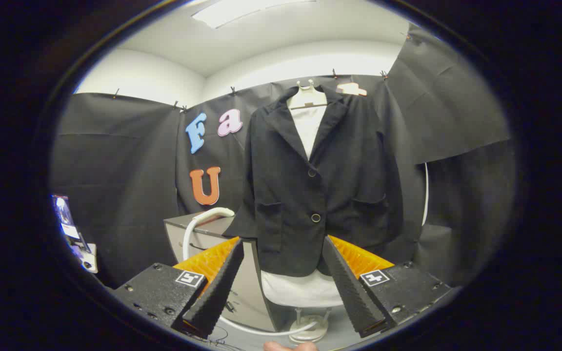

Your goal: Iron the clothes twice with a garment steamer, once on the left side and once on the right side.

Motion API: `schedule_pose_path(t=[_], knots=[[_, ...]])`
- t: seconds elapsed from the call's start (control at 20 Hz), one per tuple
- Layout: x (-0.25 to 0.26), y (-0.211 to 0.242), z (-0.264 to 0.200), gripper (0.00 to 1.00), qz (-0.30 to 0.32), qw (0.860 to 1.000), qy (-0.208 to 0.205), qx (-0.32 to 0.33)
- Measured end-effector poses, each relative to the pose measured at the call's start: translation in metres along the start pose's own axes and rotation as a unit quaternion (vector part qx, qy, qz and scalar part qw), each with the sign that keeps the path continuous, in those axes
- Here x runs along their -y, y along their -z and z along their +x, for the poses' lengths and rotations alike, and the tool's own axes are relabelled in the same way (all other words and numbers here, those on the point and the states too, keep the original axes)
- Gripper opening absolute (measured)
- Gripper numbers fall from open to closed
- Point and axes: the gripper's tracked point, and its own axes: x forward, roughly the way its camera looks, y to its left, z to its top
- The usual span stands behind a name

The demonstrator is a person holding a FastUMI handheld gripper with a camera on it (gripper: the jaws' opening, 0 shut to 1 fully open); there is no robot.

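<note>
While the gripper hangs with its fingers spread wide and nothing between them, a black jacket faces it from a pale hanger, just beyond the fingertips. Two dark buttons run down its front and a white shirt shows at the open collar and again under the hem. A white hose loops over the grey cabinet to the jacket's left, then trails across the floor to a round white stand base below the garment. Each finger block carries a small square black-and-white marker; no readable brand or wording shows on them. The steamer head itself I cannot make out.
</note>
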Motion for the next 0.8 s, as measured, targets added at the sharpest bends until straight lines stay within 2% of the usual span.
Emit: schedule_pose_path(t=[0.5, 0.8], knots=[[0.015, -0.004, -0.015, 1.00, 0.012, 1.000, 0.017, -0.005], [0.024, -0.002, -0.029, 1.00, 0.015, 0.998, 0.057, -0.004]])
